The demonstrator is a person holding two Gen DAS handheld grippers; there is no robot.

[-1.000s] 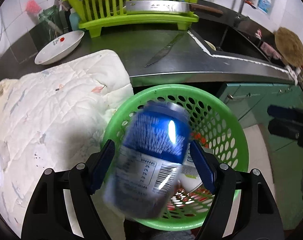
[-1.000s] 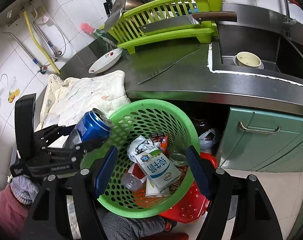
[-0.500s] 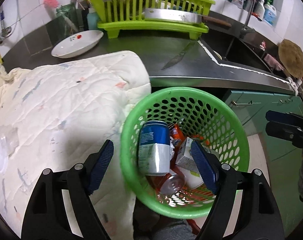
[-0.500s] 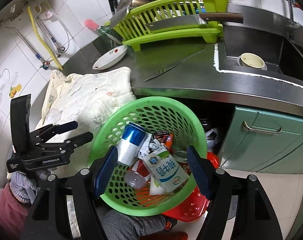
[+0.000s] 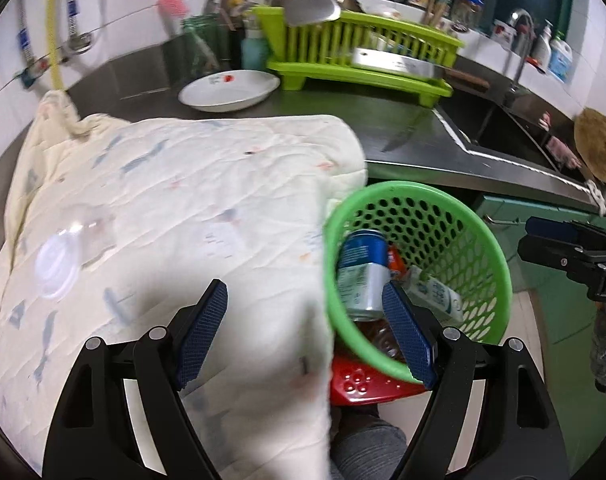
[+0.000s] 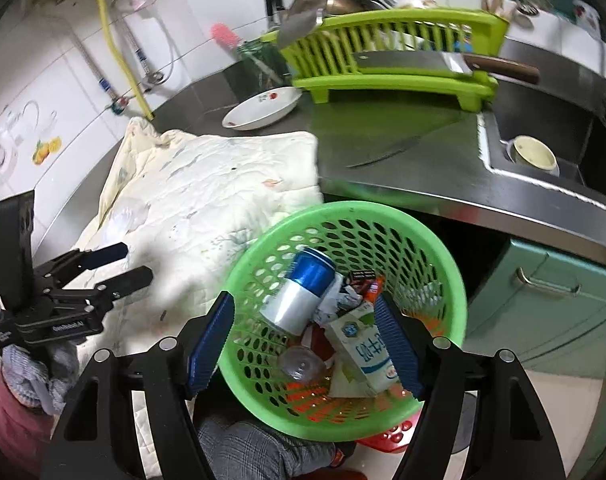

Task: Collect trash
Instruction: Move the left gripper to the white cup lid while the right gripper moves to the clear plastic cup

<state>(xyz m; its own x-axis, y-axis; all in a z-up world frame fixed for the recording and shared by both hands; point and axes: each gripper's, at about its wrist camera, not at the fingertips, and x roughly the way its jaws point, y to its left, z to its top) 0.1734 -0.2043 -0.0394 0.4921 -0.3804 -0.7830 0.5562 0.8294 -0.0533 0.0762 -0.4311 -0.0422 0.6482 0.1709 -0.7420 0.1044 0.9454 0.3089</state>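
— The basket (image 6: 455, 292)?
— Glossy green perforated plastic. The can (image 6: 299, 296) inside is shiny metal; the carton (image 6: 363, 352) is printed paper.
— And far off?
— A brushed steel counter (image 6: 415, 160), a quilted, matt cloth (image 5: 175, 208).

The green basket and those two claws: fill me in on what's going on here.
A person is collecting trash with a claw in each hand. The blue can lies in the green basket with a milk carton and crumpled scraps. The left claw hangs open and empty over the quilt, where a clear plastic lid remains. The right claw is open above the basket.
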